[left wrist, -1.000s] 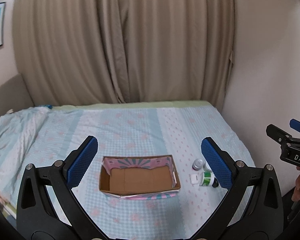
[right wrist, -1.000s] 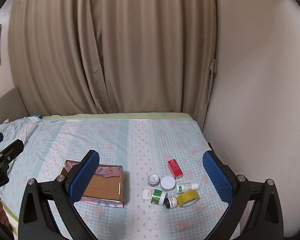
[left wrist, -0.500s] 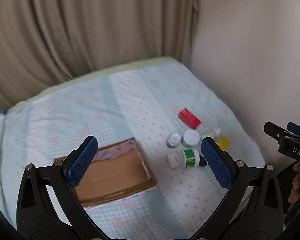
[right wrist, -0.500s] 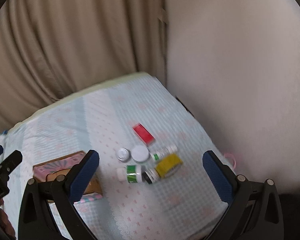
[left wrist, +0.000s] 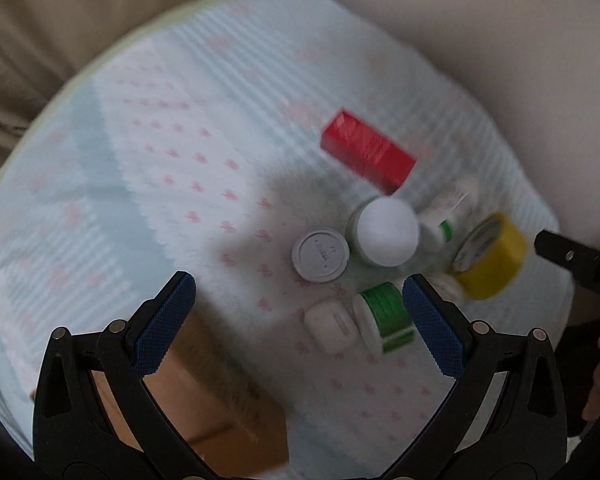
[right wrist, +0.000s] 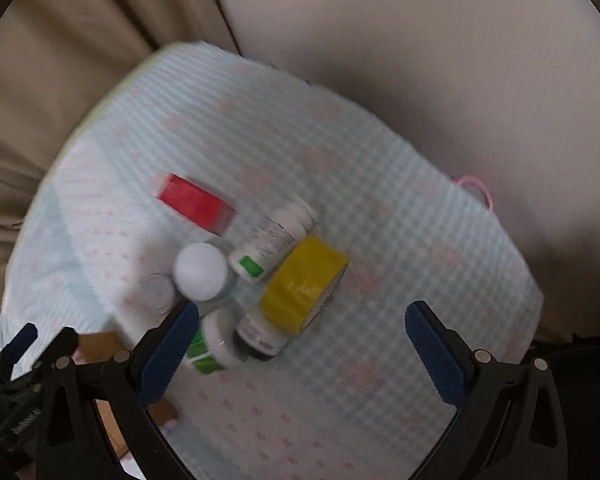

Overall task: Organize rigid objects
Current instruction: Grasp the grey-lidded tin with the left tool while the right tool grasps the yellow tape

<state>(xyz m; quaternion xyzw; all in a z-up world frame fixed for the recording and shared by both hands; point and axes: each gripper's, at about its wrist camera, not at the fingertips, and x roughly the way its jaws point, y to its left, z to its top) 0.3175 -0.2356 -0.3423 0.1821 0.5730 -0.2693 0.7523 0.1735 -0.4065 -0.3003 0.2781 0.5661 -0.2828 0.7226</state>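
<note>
A cluster of small items lies on the blue patterned cloth: a red box [left wrist: 367, 150] [right wrist: 196, 204], a white-capped jar [left wrist: 386, 230] [right wrist: 201, 271], a grey-lidded jar [left wrist: 320, 256], a yellow tape roll [left wrist: 490, 256] [right wrist: 303, 286], a white bottle with a green label [right wrist: 270, 242], a green-banded jar on its side [left wrist: 384, 316] [right wrist: 206, 346] and a small white case [left wrist: 330, 326]. My left gripper [left wrist: 300, 320] is open above the cloth just in front of them. My right gripper [right wrist: 300, 344] is open just in front of the tape roll. Both are empty.
An open cardboard box [left wrist: 204, 412] sits at the lower left under my left gripper, and its corner shows in the right wrist view [right wrist: 100, 346]. Beige curtain [left wrist: 80, 20] and a pale wall [right wrist: 420, 40] stand behind the cloth's far edge.
Both grippers have tilted down and moved in toward the item cluster, which now looks much larger. The cardboard box has slid to the lower left of both views. Both grippers stay open.
</note>
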